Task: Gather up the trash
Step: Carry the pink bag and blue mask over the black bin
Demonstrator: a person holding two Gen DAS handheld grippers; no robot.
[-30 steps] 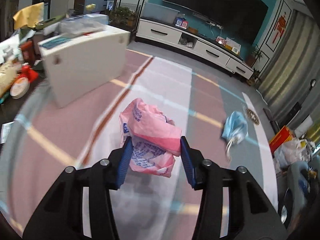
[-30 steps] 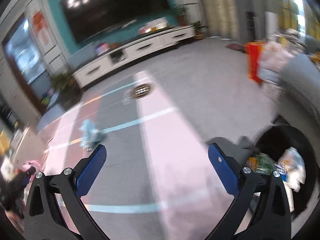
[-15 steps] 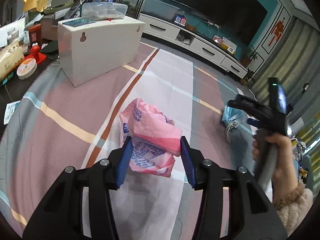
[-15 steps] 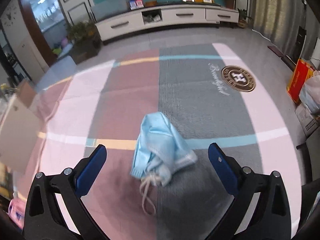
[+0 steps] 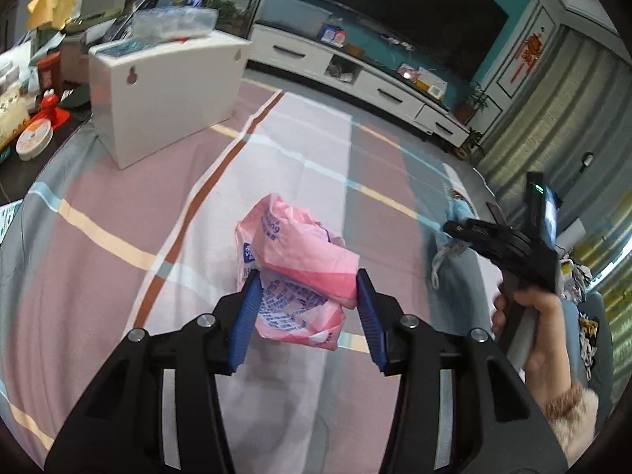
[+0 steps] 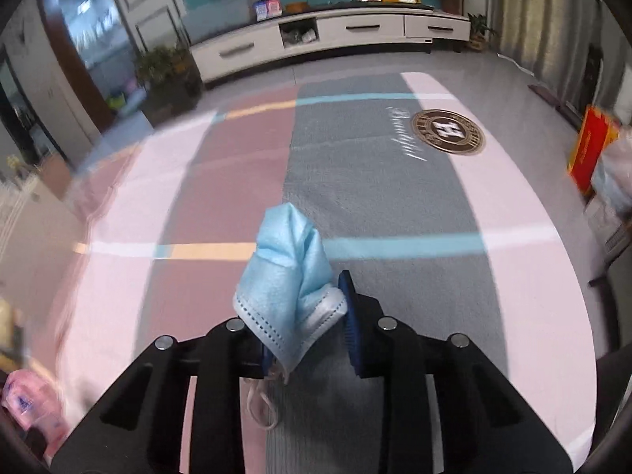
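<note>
My left gripper is shut on a crumpled pink plastic wrapper with blue print and holds it above the striped carpet. The wrapper also shows at the lower left of the right wrist view. My right gripper is closed around a crumpled light-blue face mask; its white ear loop hangs below the fingers. In the left wrist view the right gripper is held in a hand at the right, over the mask, which it partly hides.
A white box-like cabinet stands on the carpet at the left with clutter behind it. A long white TV stand runs along the far wall. A red-orange bag and other items sit at the right.
My right gripper has moved down onto the blue mask and closed around it; before, it was wide open above it. My left gripper still holds the pink wrapper.
</note>
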